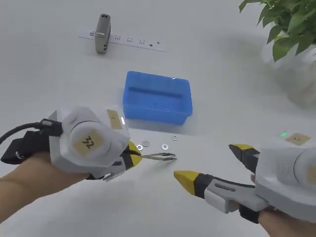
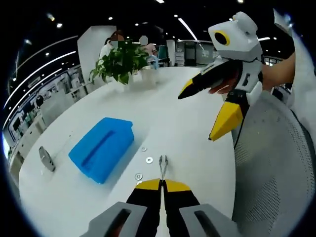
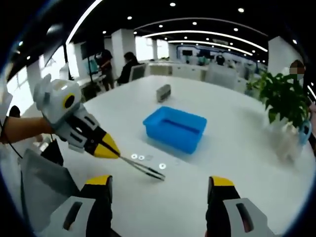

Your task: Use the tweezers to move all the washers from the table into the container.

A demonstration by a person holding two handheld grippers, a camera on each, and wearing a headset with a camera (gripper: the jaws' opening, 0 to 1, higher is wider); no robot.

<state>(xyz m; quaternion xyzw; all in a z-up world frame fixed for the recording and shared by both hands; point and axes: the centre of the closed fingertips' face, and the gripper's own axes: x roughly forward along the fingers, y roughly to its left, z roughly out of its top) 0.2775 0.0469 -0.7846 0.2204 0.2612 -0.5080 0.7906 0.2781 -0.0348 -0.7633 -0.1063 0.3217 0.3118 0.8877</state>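
pinching tweezers (image 1: 159,156) w/ l gripper (image 1: 135,153) by washers (image 1: 164,146)

Four washers lie on the counter (image 1: 222,74): one (image 1: 139,147), a second (image 1: 146,143), a third (image 1: 164,146) and a fourth (image 1: 175,138). There is one pair of tweezers (image 1: 159,156) and one blue container (image 1: 157,97). Near the far edge sits one power strip (image 1: 133,42) with one adapter (image 1: 102,33). One leafy plant (image 1: 286,24) stands at the far right corner. Two claws are over the counter, the left claw (image 1: 136,154) and the right claw (image 1: 205,161).

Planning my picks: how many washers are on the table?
4: two washers by the left gripper, one beyond the tweezers, one nearer the container. More may be hidden.
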